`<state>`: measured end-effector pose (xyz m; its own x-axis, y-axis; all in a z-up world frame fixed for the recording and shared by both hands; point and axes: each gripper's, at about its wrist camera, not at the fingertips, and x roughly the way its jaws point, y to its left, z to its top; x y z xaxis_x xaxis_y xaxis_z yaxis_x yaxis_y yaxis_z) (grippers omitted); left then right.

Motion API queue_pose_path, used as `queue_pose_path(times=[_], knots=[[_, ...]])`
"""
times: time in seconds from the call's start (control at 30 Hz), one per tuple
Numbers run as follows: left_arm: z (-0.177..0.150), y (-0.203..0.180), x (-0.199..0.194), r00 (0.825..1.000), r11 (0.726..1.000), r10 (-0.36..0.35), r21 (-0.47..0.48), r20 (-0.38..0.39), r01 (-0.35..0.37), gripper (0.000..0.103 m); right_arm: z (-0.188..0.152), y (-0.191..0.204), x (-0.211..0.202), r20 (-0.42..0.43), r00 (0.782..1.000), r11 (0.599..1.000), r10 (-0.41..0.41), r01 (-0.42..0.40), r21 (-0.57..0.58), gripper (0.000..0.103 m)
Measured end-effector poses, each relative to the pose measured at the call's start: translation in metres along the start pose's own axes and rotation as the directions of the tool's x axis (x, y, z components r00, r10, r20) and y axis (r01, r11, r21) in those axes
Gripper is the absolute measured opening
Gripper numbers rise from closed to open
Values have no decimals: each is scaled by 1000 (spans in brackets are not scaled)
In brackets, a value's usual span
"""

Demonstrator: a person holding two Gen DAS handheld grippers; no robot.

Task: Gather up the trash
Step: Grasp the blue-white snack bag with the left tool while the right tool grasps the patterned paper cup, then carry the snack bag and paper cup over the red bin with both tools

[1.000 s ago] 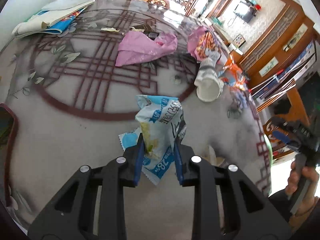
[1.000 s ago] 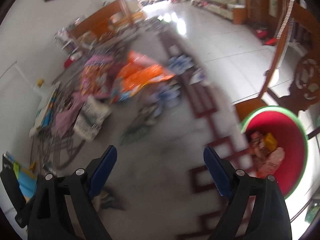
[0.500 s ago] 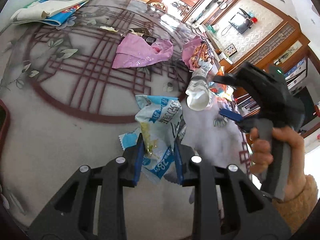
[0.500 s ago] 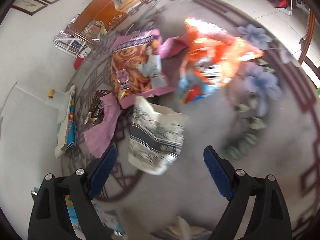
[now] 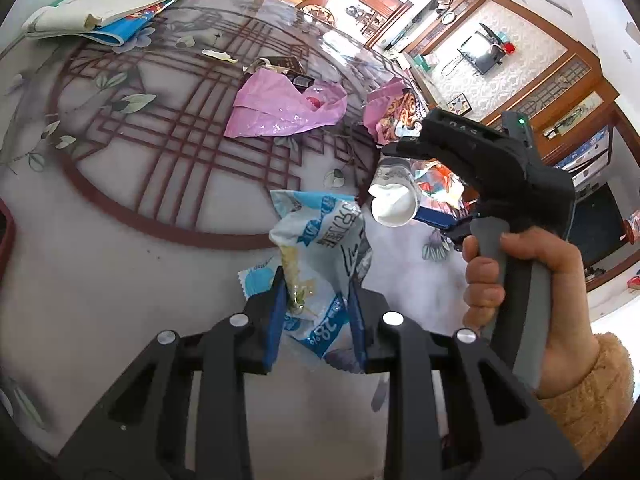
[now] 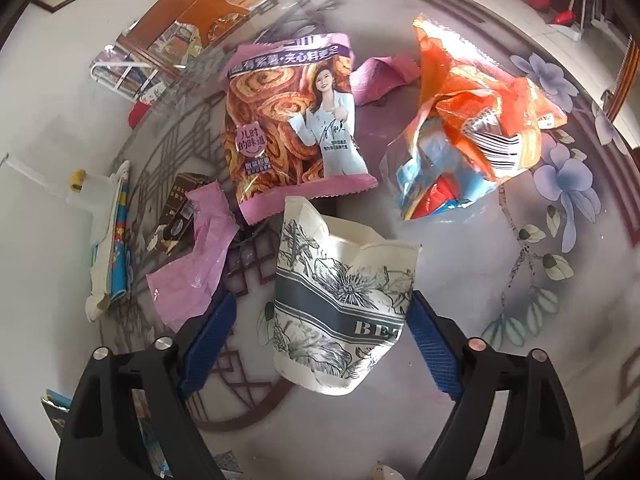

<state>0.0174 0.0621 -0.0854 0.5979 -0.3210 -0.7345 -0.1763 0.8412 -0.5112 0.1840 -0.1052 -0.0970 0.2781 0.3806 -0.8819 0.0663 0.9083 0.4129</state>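
Observation:
My left gripper [image 5: 316, 284] is shut on a crumpled blue-and-white snack wrapper [image 5: 320, 236], held just above the patterned round table [image 5: 100, 260]. A crushed white paper cup with grey flower print [image 6: 344, 264] lies on its side on the table. My right gripper [image 6: 320, 304] straddles the cup and its jaws are closing. The right blue pad is at the cup's rim, while the left pad still stands apart from it. In the left wrist view a hand holds the right gripper [image 5: 416, 188] over the cup [image 5: 394, 204].
Behind the cup lie a pink pastry snack bag [image 6: 288, 120] and a crumpled orange wrapper [image 6: 472, 120]. A pink plastic bag [image 5: 280, 108] and a small dark box [image 6: 176, 208] lie further left. Booklets [image 5: 100, 16] sit at the far table edge.
The right gripper swung in from the bin side across the table to the paper cup, and its jaws have narrowed around it. The left gripper kept still with the wrapper.

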Motion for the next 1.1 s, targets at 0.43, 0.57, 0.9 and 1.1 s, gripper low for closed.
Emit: queue_pose_path(times=[0.43,0.57,0.9,1.1], knots=[[0,3,5,1000,1000,10,-11,-14,-10,26,-13,21,-6,12,1000,981,-29,31,-190,59],[0,4,5,1000,1000,12,-16,-16,-12,26,-19,26,-14,17,1000,975,-10,14,-224,59],[0,4,8,1000,1000,24,-13,-18,-24,26,-44,22,-40,35,998,960,44,-32,-279,59],[-2,2,10,999,999,36,1,-20,-36,26,-61,4,-63,46,997,953,69,-53,-298,59]])
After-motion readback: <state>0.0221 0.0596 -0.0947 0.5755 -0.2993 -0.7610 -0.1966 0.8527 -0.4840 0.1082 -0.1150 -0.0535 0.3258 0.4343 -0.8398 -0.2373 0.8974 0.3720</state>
